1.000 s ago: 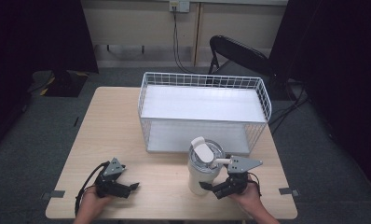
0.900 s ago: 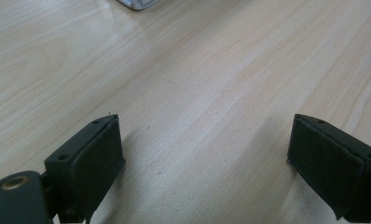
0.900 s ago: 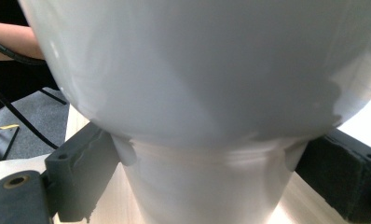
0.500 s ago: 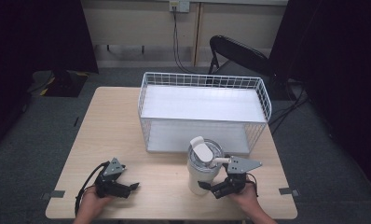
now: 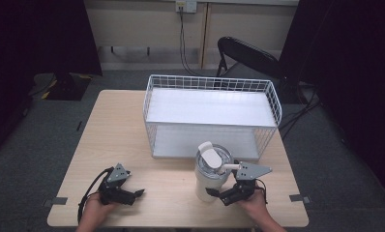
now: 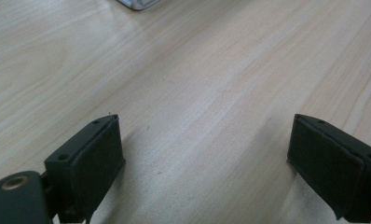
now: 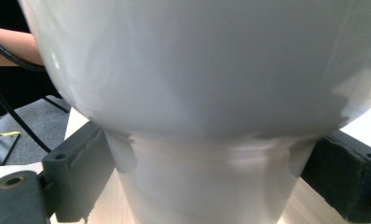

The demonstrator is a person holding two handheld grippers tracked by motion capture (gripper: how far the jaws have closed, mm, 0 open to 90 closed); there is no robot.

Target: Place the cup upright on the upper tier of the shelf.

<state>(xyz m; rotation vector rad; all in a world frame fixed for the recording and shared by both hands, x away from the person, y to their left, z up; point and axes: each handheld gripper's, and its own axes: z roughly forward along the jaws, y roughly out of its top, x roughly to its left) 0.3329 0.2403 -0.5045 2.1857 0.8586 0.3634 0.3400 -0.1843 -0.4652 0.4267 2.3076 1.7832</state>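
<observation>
Little has shifted: the tumbler stays clamped by the right gripper, left gripper apart, lifting judged next.

A white wire basket blocked the table from its centre toward 1 o'clock, and a white tumbler stood just at its 6 o'clock. Bare wood lay open toward 9 o'clock and between the spread jaws of the left gripper.
</observation>
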